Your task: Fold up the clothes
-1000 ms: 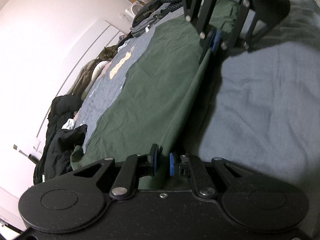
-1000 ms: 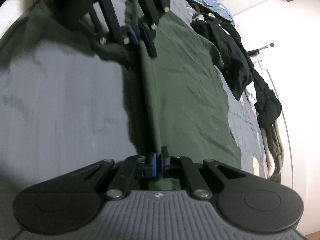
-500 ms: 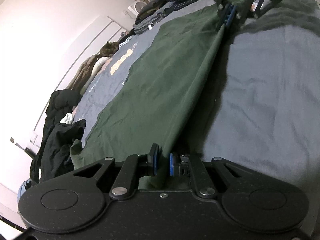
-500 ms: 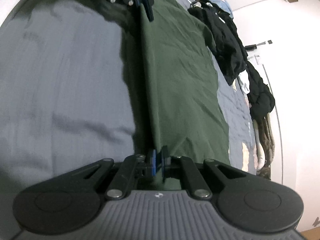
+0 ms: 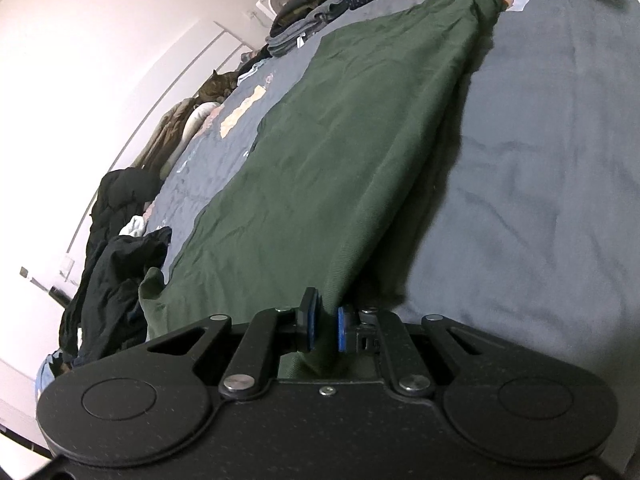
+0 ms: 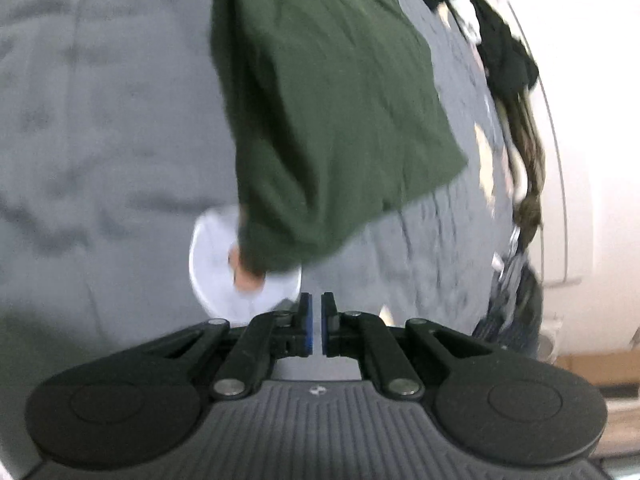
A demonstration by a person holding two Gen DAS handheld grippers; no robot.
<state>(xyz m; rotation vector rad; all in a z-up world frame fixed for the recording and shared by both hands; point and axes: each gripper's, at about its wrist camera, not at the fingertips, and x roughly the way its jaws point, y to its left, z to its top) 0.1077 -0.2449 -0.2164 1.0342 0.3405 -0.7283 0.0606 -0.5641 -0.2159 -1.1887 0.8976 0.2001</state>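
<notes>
On the grey bed [image 5: 560, 160] the green garment [image 5: 340, 140] stretches lengthwise away from the left claw [image 5: 323, 326], clenched on its near edge, while the right claw [image 6: 314, 324], closed on nothing, sits just off its far corner.

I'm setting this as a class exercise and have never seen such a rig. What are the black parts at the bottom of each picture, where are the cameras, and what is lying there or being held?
A person holds two handheld grippers, each with a camera looking along its fingers. The left-hand view shows the left gripper pinching an edge of a dark green garment spread on a grey bed cover. The blurred right-hand view shows the right gripper shut on nothing, with the garment's far end just ahead. Dark clothes lie heaped along the wall side.
</notes>
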